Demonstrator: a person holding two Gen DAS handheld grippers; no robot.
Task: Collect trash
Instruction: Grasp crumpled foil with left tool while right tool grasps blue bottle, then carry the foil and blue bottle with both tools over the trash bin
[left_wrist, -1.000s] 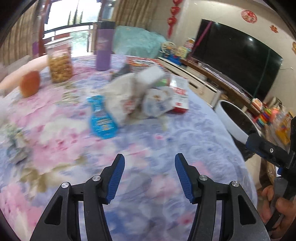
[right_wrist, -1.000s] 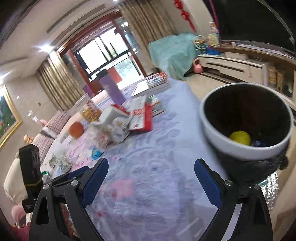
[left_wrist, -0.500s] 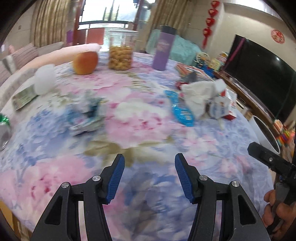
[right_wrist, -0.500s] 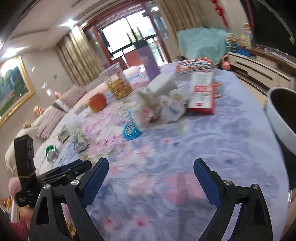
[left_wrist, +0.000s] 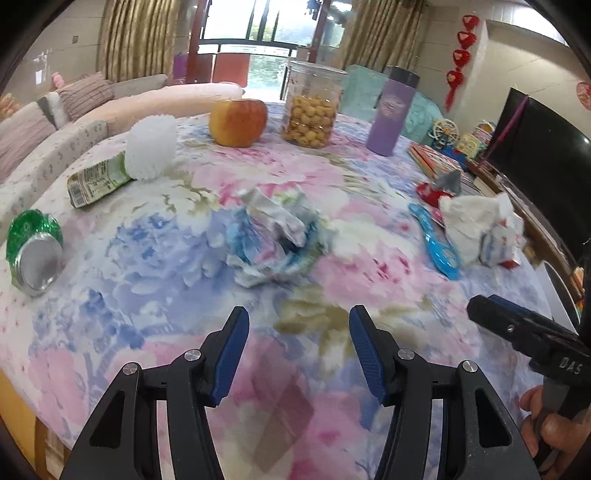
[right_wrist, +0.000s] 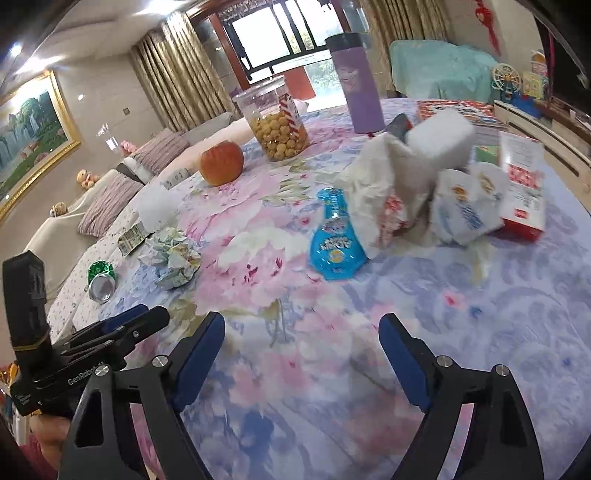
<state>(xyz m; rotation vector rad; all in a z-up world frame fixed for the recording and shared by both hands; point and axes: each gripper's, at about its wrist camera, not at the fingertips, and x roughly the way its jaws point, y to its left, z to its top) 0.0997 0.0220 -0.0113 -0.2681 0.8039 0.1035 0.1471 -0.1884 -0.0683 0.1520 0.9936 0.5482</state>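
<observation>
Trash lies scattered on the flowered tablecloth (left_wrist: 155, 332). A crumpled blue-white wrapper (left_wrist: 271, 236) sits just beyond my left gripper (left_wrist: 299, 321), which is open and empty above the cloth. A crushed green can (left_wrist: 33, 254) and a green-labelled wrapper (left_wrist: 98, 181) lie to the left. My right gripper (right_wrist: 301, 343) hovers over bare cloth, its jaws closing with nothing between them. Beyond it lie a flat blue packet (right_wrist: 334, 240) and a heap of white paper wrappers (right_wrist: 388, 184). The crumpled wrapper (right_wrist: 173, 256) and the can (right_wrist: 99, 282) show at its left.
At the back stand an apple (left_wrist: 238, 122), a clear snack jar (left_wrist: 312, 107) and a purple flask (left_wrist: 391, 110). A white foam net (left_wrist: 151, 147) lies left, a red-white box (right_wrist: 522, 188) right. The bin rim (left_wrist: 554, 291) shows past the table's right edge.
Both views have swung left across the table. The bin has left the right wrist view, and the crumpled wrapper and the can have come in. The right jaws stand slightly narrower.
</observation>
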